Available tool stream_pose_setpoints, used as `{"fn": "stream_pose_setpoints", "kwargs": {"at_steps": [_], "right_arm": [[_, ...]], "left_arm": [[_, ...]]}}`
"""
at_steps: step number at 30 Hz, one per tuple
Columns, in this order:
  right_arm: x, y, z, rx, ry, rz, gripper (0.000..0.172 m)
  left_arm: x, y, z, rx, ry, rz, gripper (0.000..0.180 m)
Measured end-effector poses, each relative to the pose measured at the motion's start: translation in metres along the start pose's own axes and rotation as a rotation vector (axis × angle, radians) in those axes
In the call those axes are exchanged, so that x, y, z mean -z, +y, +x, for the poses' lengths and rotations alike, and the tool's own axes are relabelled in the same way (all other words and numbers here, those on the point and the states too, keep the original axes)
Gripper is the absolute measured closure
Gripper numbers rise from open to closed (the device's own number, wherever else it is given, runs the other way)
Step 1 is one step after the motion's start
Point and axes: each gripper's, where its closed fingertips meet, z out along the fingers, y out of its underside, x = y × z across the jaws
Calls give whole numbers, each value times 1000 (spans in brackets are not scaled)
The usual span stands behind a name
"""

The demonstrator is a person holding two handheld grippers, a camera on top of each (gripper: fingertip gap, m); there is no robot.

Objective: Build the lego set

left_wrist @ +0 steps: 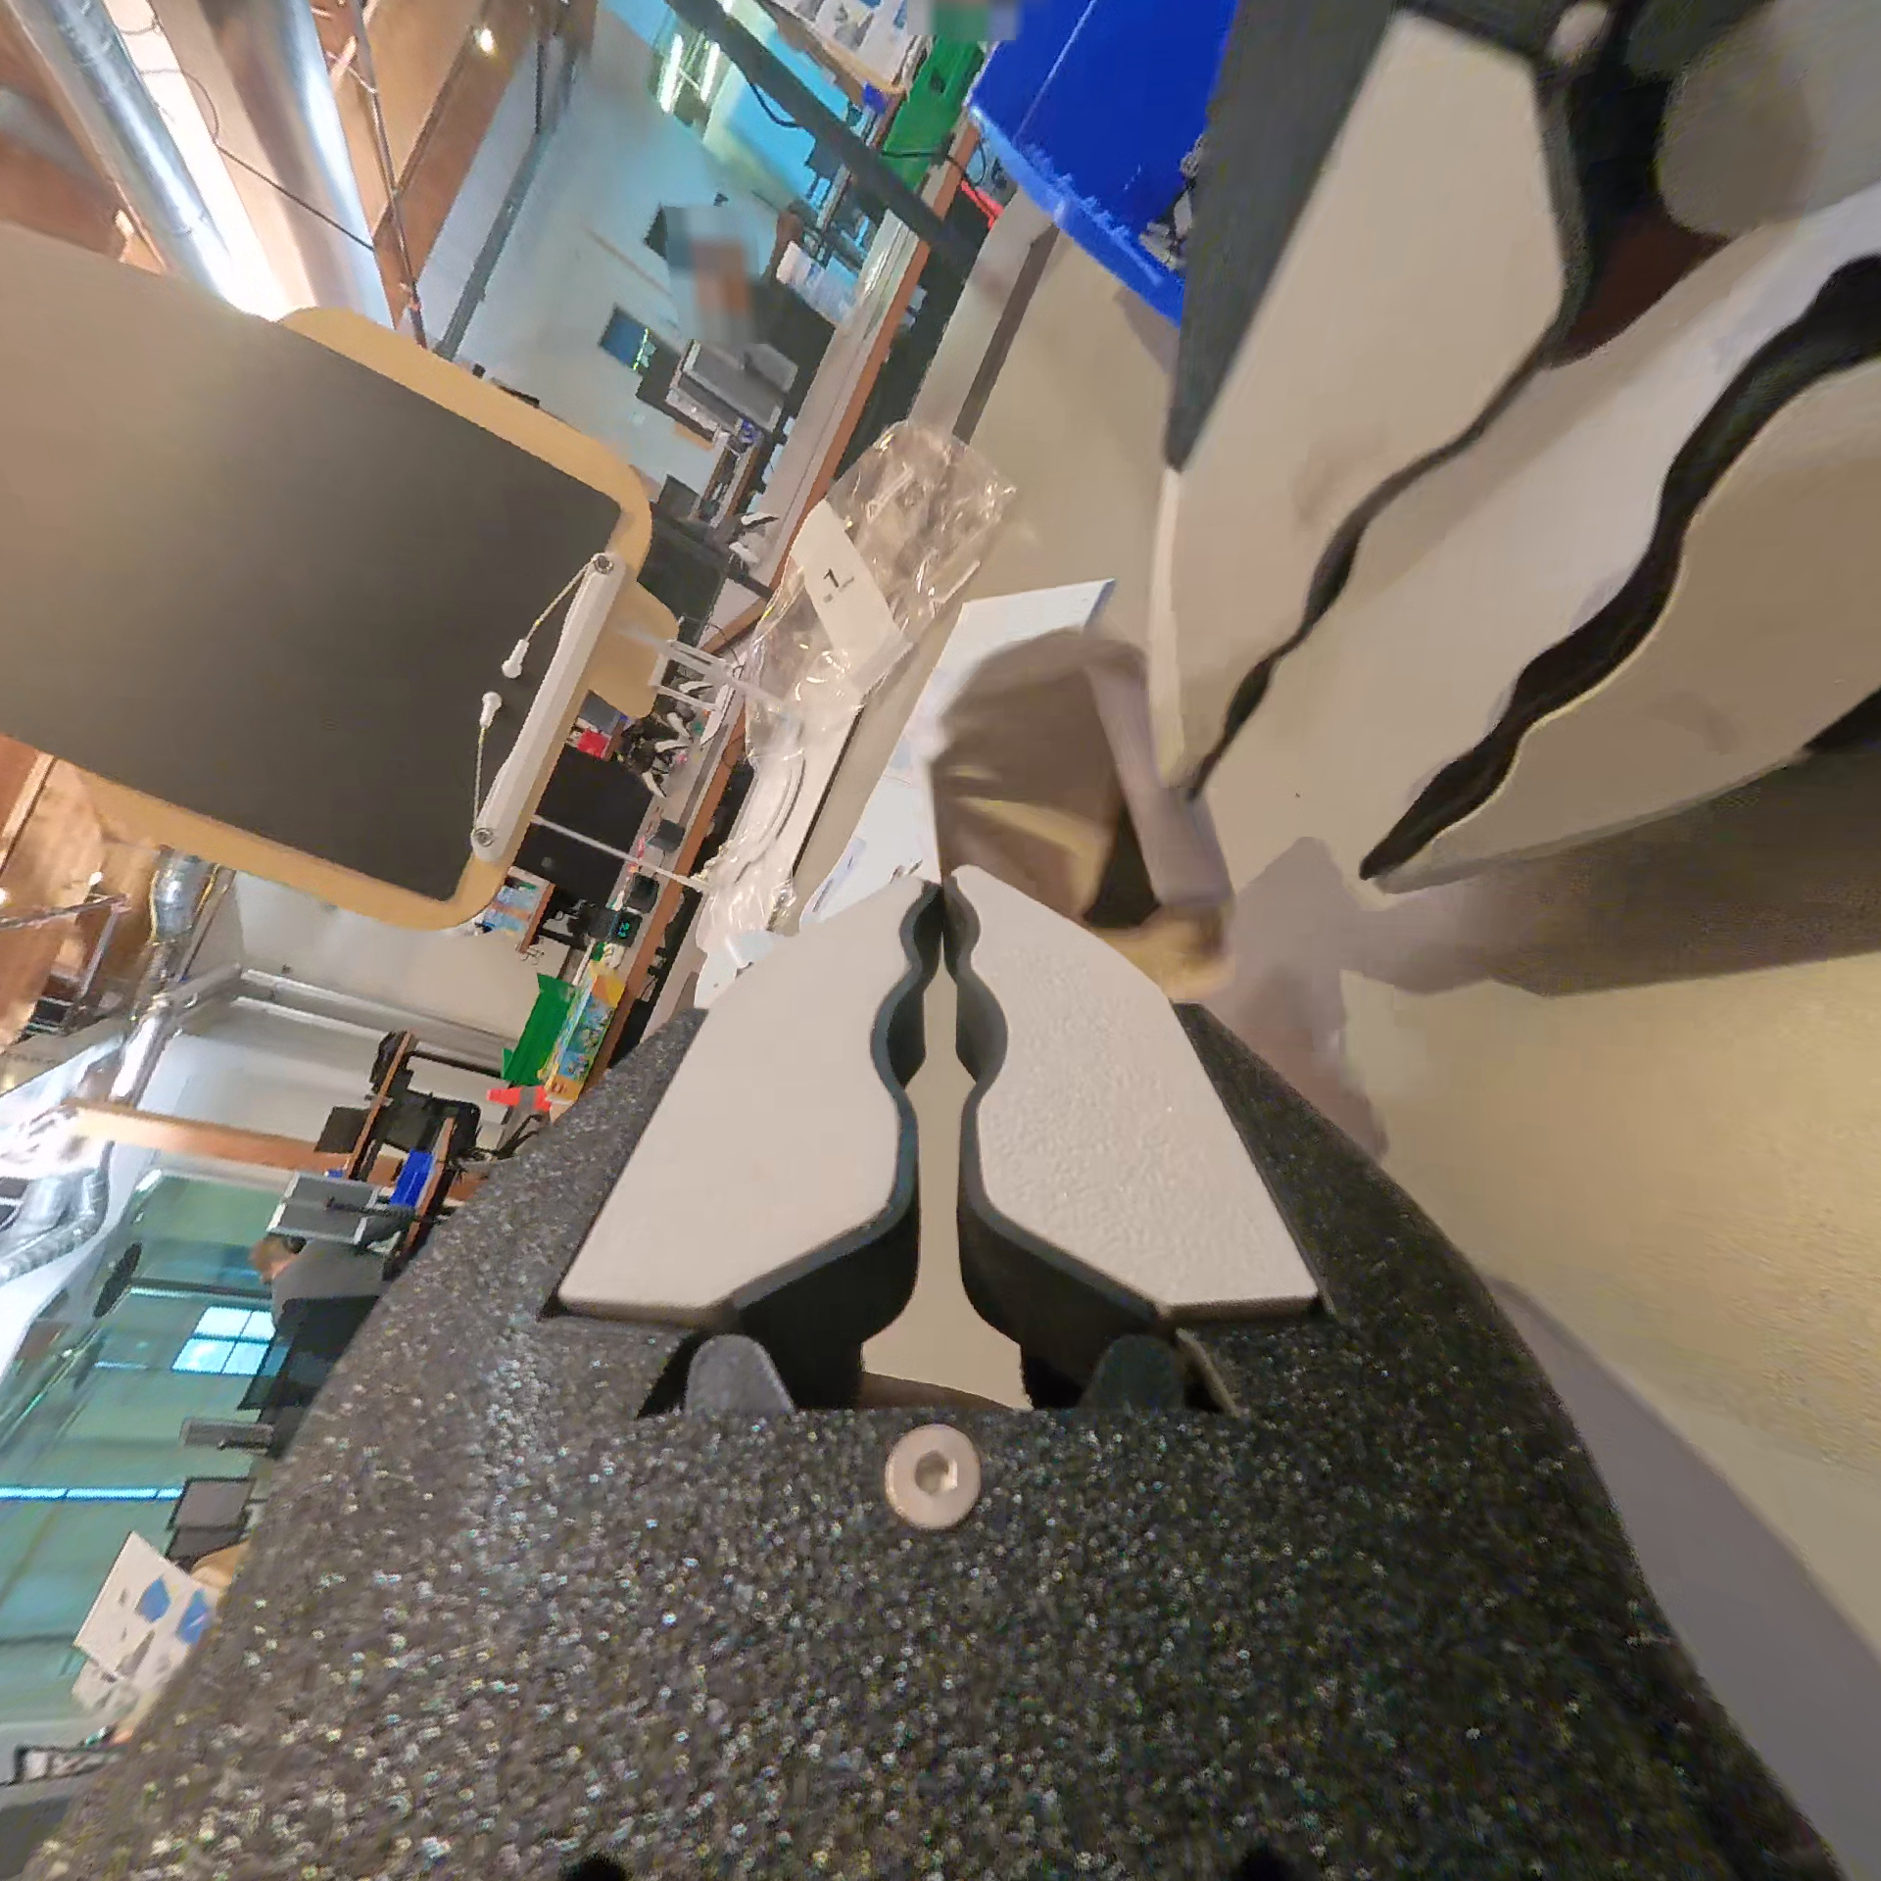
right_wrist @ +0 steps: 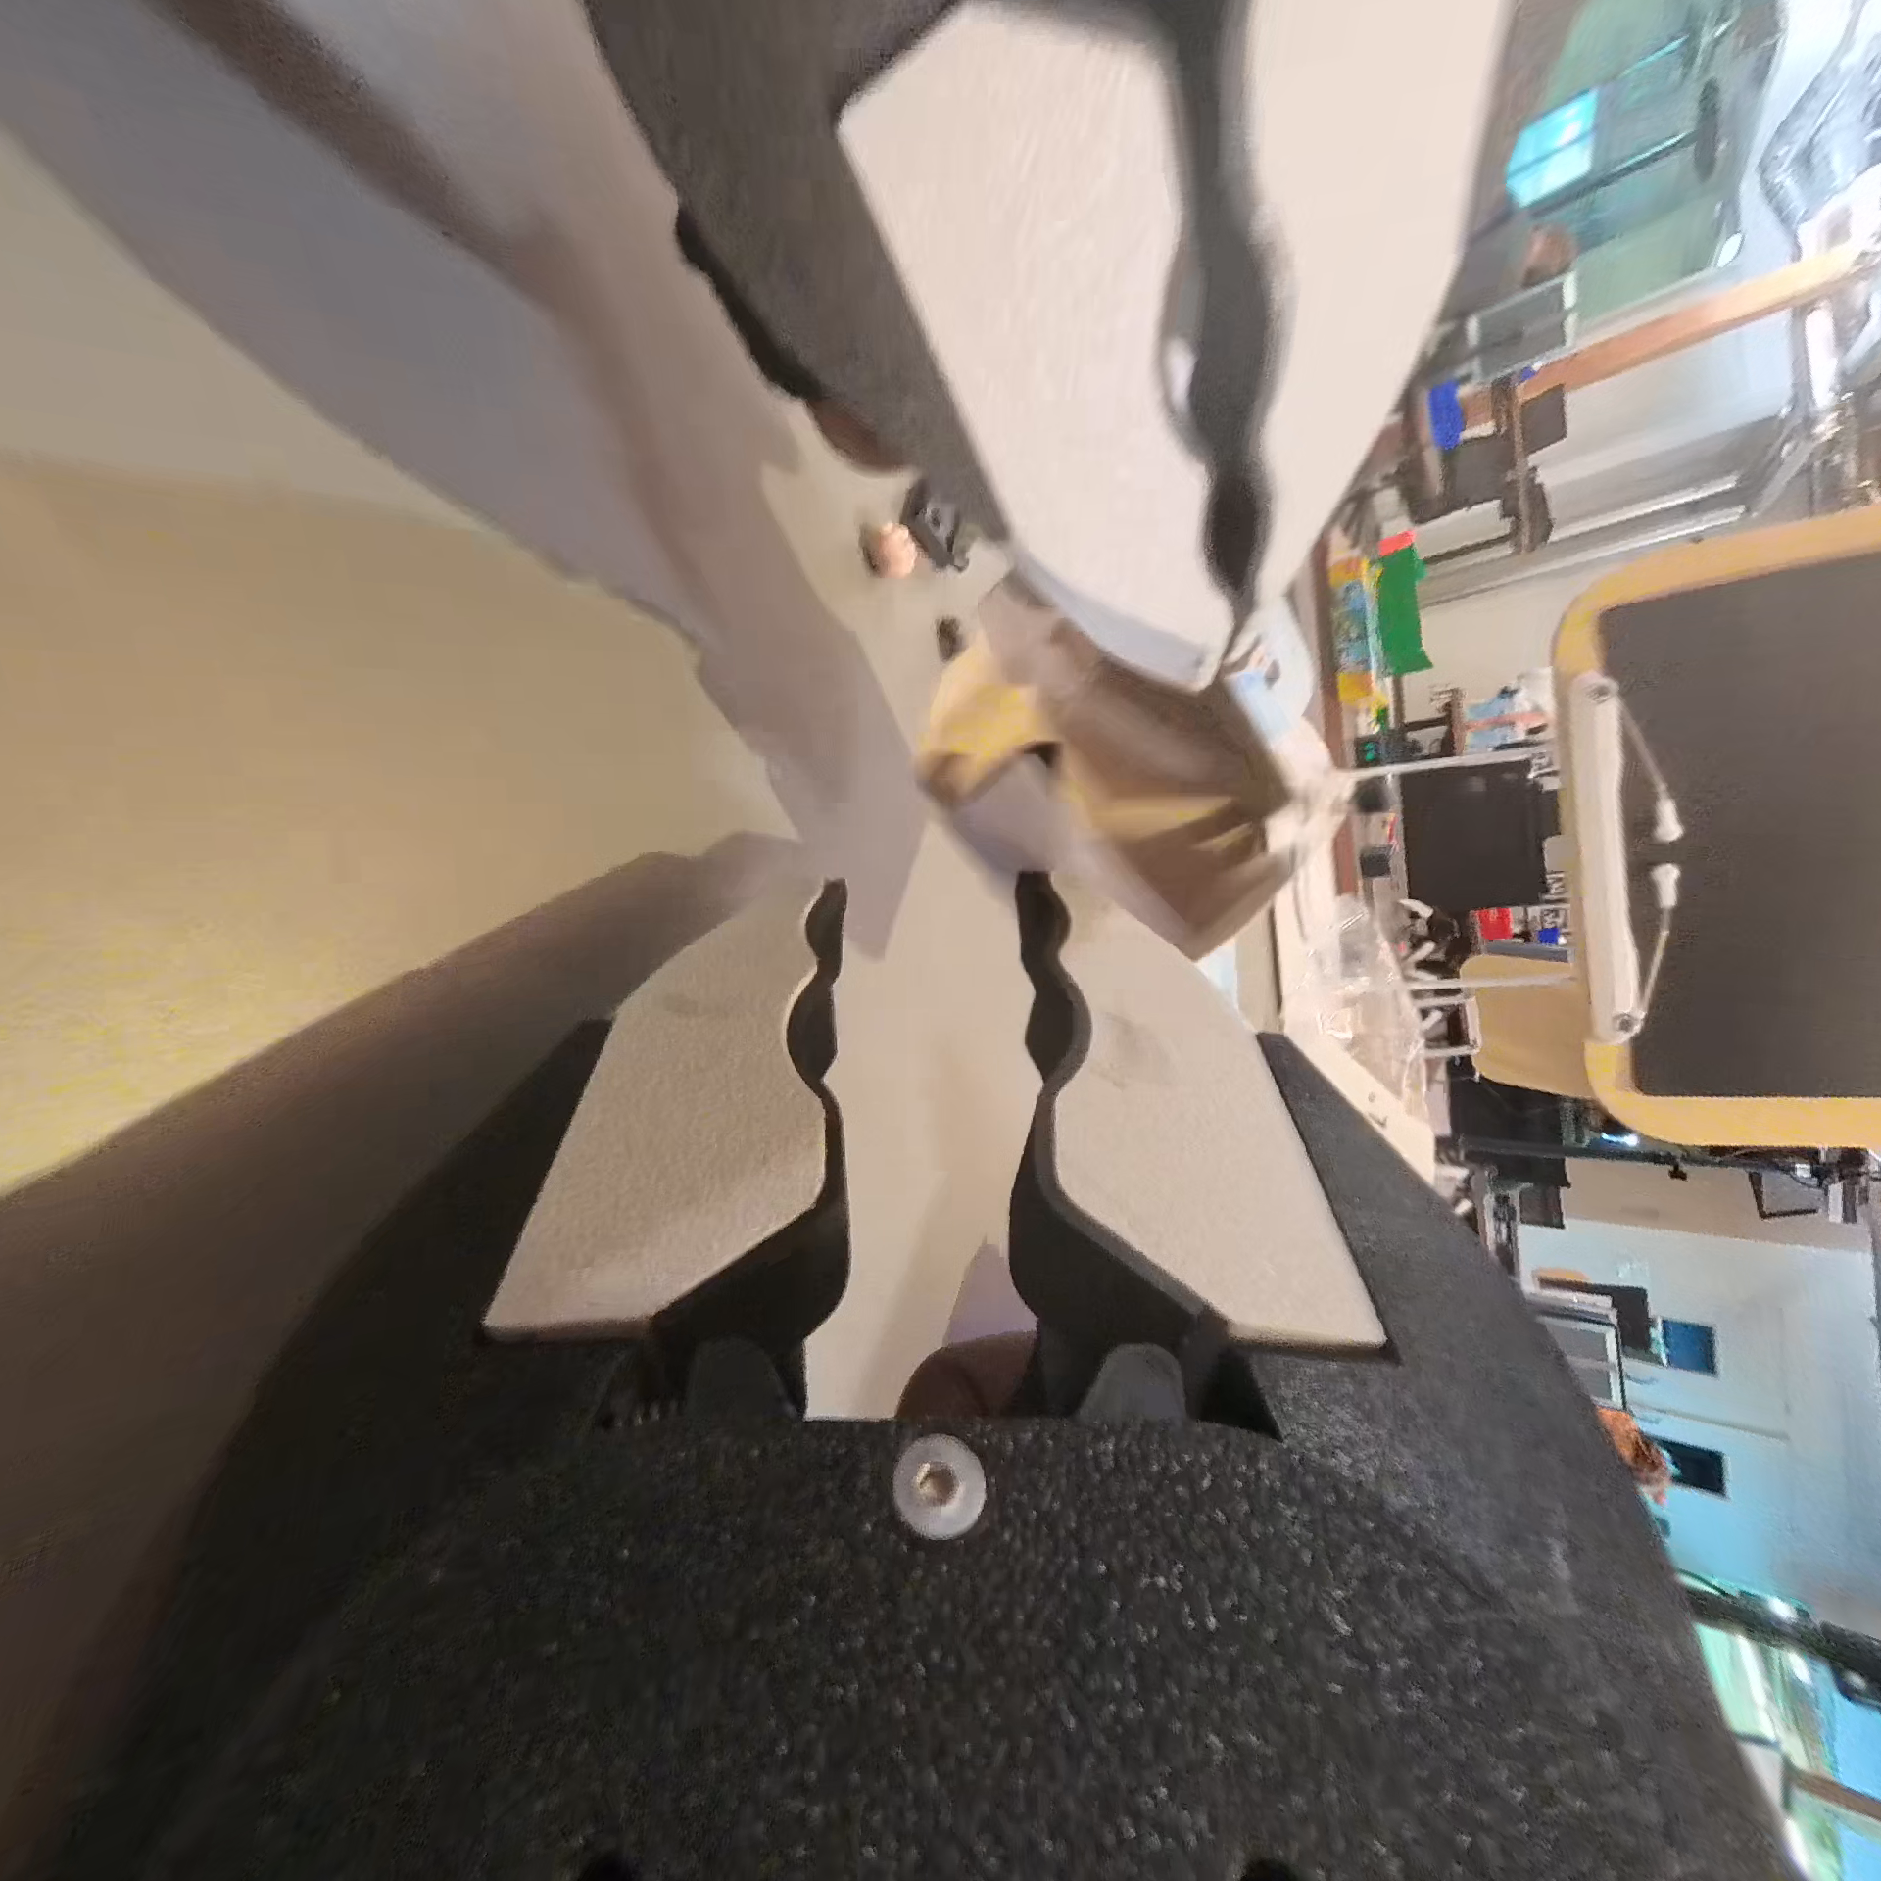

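Cardboard box [left_wrist: 1028, 753], brown and blurred, hangs just above the pale table [left_wrist: 1527, 1171], touching the far fingertip of the right gripper [right_wrist: 931, 901], whose jaws stand apart with nothing pressed between them. The left gripper [left_wrist: 942, 901] lies beside the box with its tips closed together on nothing. A clear plastic bag [left_wrist: 896, 570] lies farther back, and a black-topped table [left_wrist: 305, 570] stands beyond.
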Motion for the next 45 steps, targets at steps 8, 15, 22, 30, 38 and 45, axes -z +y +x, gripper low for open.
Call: {"fn": "stream_pose_setpoints", "kwargs": {"at_steps": [8, 15, 22, 30, 38, 45], "right_arm": [[-5, -15, 12, -14, 37, 35, 136], [-14, 13, -1, -15, -11, -99, 136], [-15, 17, 1, -35, -15, -109, 135], [-15, 18, 4, -50, -8, -86, 136], [-16, 22, -2, -30, -30, -90, 136], [-17, 29, -3, -29, -36, -110, 138]], "left_arm": [[3, -6, 6, -12, 12, 20, 180], [13, -12, -6, 111, 16, 80, 180], [21, -29, -7, 236, 101, 194, 180], [46, -50, -8, 467, 340, 441, 180], [33, -34, -11, 442, 299, 344, 180], [25, -32, -12, 317, 191, 277, 180]]}}
